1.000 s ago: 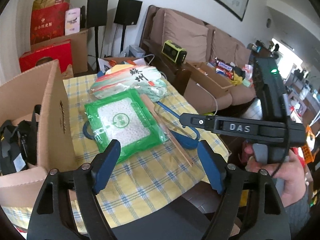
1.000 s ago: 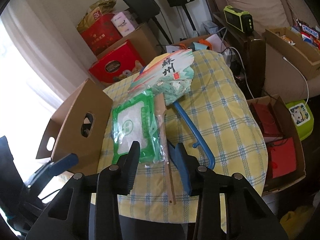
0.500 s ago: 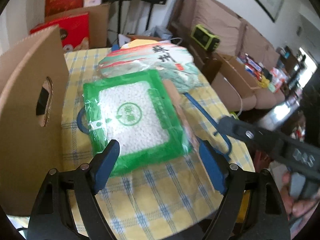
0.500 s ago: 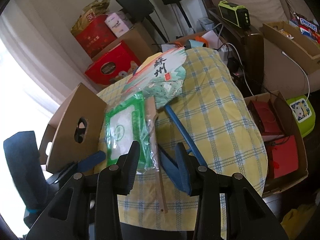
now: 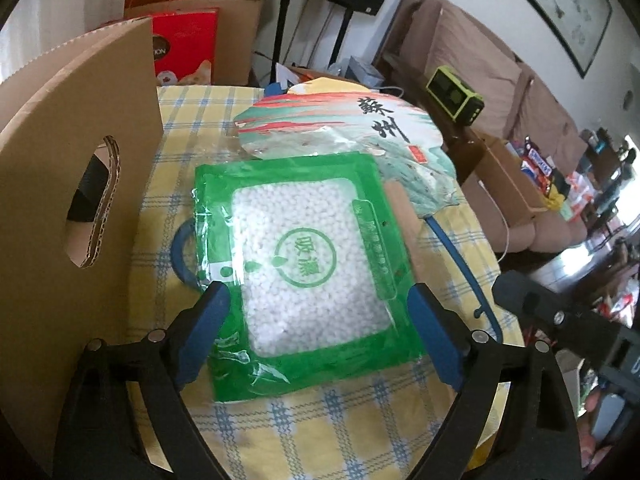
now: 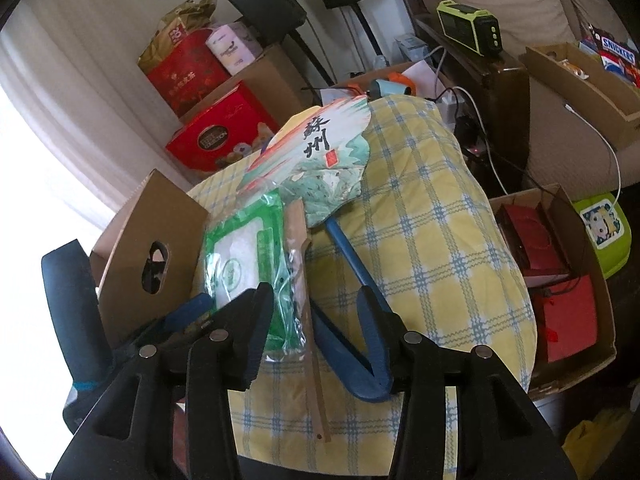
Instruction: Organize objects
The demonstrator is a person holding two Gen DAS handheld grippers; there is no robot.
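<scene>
Since a second ago your left gripper (image 5: 316,316) has dropped in close over the green packet of white beads (image 5: 304,264), which then lay well ahead of it on the tabletop and now fills the space between its blue pads. Its jaws have just been opening and stand spread wide: the packet's near end lies between them, one pad at each side edge, neither visibly pressing on it. Your right gripper (image 6: 316,320) has hardly shifted; its jaws have just been opening too and stand partly apart, with the thin wooden handle (image 6: 310,344) of the painted paper fan (image 6: 320,160) running between them and nothing pinched.

The packet lies flat on the yellow-and-blue checked tablecloth (image 5: 192,120), towards the tabletop's left edge as the left wrist view shows it, just beside the upright cardboard box flap (image 5: 76,184) with its oval hand-hole. A blue loop (image 5: 182,256) pokes out from under the packet's left edge. The fan rests beyond the packet, towards the far edge, and the packet's far end overlaps the fan's face. A blue bar (image 6: 352,256) runs from under the fan towards the near right edge, close by your right gripper's right-hand pad. Your right gripper shows at the right rim of the left wrist view.
</scene>
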